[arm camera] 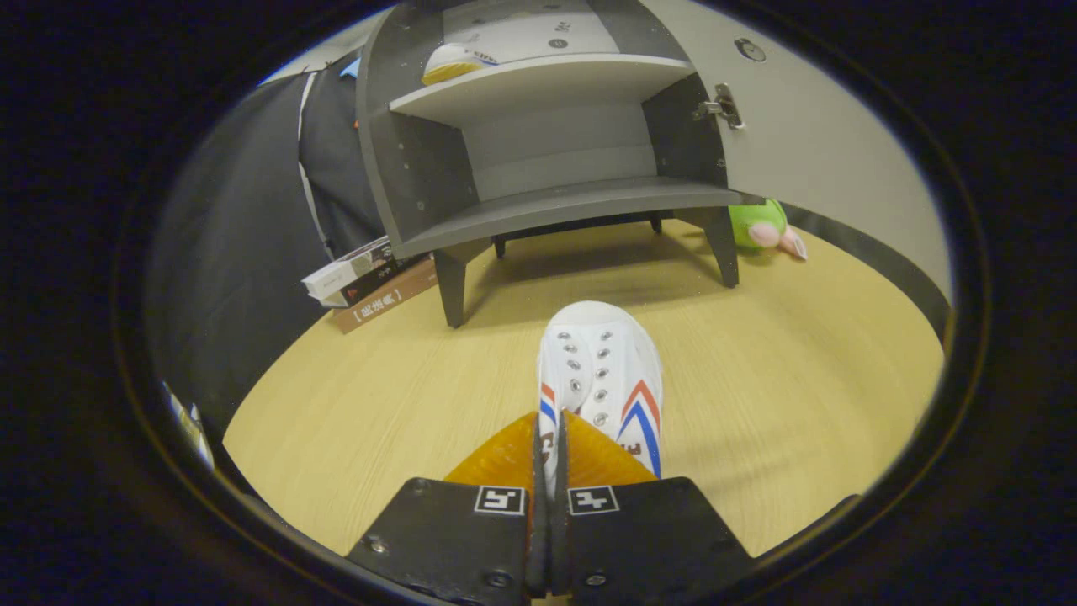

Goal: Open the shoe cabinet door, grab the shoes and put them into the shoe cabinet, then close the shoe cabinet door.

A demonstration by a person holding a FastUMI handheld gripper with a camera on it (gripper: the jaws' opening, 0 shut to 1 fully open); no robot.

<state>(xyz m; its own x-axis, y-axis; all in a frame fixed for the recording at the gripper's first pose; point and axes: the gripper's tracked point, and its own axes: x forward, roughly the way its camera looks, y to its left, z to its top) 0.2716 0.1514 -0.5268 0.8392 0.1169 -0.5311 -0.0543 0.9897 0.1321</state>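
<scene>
The tool (551,438) has its fingers nearly together, clamped on the side wall of a white shoe (602,379) at its near end; the shoe's toe points ahead toward the cabinet (538,168). The shoe is over the counter (799,370), short of the cabinet's legs. The cabinet door (824,143) stands open to the right. Another shoe (454,63) lies on the upper shelf; the lower shelf is bare. Books (370,282) lie left of the cabinet, a green toy (757,223) behind its right leg

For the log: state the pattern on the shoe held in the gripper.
White shoe with red and blue chevron stripes on its sides, seen in the gripper view; the gripper is shut on it.
</scene>
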